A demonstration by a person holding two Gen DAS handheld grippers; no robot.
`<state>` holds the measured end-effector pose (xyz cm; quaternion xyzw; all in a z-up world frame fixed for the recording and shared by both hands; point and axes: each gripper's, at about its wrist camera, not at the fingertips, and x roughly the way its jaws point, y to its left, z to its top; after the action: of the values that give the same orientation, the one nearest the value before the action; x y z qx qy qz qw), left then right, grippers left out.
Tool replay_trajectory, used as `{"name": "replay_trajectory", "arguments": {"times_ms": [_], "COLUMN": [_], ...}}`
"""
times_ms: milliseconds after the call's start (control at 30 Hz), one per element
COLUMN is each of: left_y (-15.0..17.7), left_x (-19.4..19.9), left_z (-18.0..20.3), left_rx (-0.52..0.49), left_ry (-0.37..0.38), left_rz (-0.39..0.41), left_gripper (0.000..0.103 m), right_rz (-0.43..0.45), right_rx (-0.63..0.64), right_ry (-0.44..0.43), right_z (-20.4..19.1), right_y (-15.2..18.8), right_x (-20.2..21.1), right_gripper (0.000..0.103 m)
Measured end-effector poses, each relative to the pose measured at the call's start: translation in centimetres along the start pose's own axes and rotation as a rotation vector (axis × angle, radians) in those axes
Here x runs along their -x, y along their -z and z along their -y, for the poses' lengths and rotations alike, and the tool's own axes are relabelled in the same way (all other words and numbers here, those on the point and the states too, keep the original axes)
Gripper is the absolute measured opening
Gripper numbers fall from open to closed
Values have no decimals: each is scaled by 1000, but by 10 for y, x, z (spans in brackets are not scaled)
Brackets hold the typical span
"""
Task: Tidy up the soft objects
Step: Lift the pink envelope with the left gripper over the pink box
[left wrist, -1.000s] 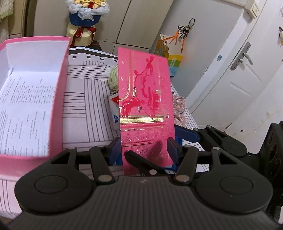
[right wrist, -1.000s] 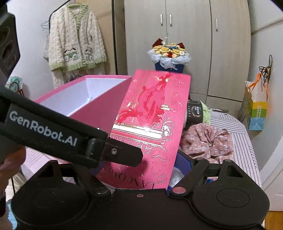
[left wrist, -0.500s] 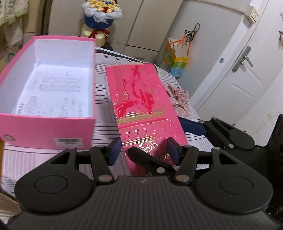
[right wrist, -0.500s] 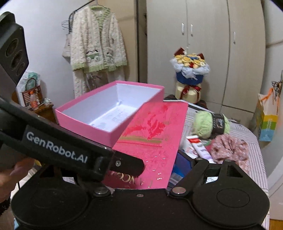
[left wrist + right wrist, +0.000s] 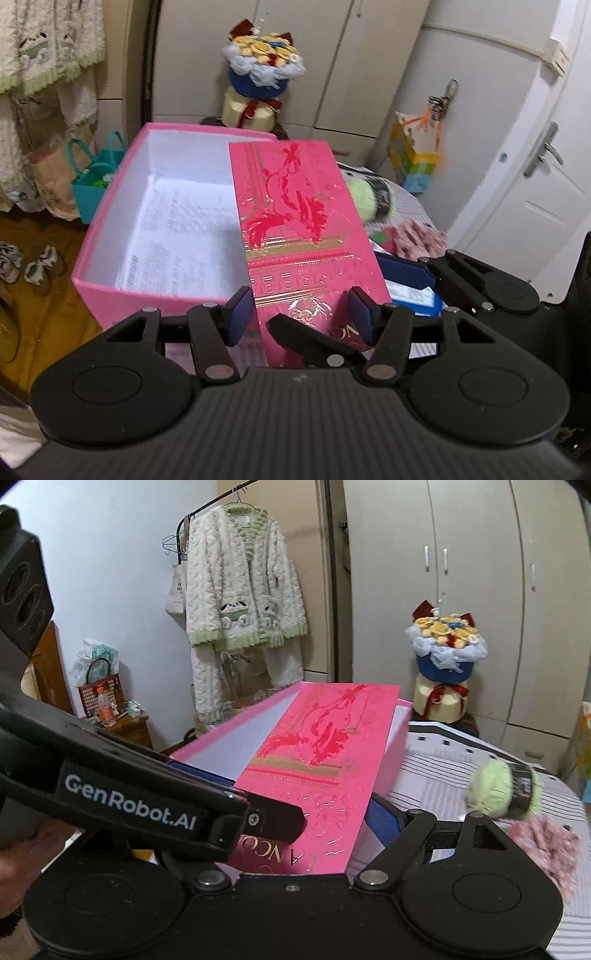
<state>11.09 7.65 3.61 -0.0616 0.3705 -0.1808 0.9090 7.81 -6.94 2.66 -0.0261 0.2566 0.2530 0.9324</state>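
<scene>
Step in hand, as I read it: loading the flat pink packet [image 5: 295, 221] into the open pink box [image 5: 147, 299].

- Packet is off the table [image 5: 443, 786], tilted. Its far end hangs over the box's right half; its near end sits low centre of both frames, between the tools.
- Right tool [image 5: 306, 834]: jaws wide. The right blue pad sits against the packet's right edge and the other finger is hidden behind the left tool's body. I judge it a grip across the packet's width.
- Left tool [image 5: 299, 314]: the packet's near end runs between its blue pads, with a sliver of gap showing at the left pad. Can't tell whether it clamps or just brackets.
- Box, upper left of the left-wrist frame, holds only a printed sheet on the bottom.
- Green yarn ball [image 5: 491, 786] and floral fabric scrunchie [image 5: 546, 845] lie on the table at right, touching or nearly so, outside the box.

Next move needs:
- Shift the packet left so it clears the box's right wall.
- Drop the far end first and level it out.
- Lay it flat on the sheet or stand it along a wall, then open the jaws.
- Watch the rim. The packet looks about as long as the box, so a skewed entry could snag.

Yarn and scrunchie go in after.
</scene>
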Motion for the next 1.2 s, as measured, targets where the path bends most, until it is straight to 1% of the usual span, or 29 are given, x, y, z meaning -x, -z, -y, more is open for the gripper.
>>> {"name": "replay_trajectory", "arguments": {"times_ms": [167,267,400,633,867,1133,1200], "left_y": [-29,-47,-65,-85,-92,-98,-97], "left_x": [-12,-32,-64,-113,-142,-153,-154], "left_z": [-26,-43,-66,-99,-109,-102,-103], "left_rx": [18,35,58,118,146,137,143], "left_ry": [-28,-39,-68,-22,11,33,27], "left_rz": [-10,-32,-63,-157,-210,-222,-216], "left_gripper": [56,56,56,56,56,56,59], "right_rz": [-21,-36,-85,-177,-238,-262,-265], "right_rx": [-14,-30,-27,-31,-19,0,5], "right_ry": [-32,-49,-43,-1,39,94,96], "right_z": [5,11,16,25,35,39,40], "right_y": [-26,-35,-41,-46,-52,-53,-53], "right_x": [-35,-60,-99,-142,-163,-166,-166], "right_gripper": [87,88,88,87,87,87,87]}}
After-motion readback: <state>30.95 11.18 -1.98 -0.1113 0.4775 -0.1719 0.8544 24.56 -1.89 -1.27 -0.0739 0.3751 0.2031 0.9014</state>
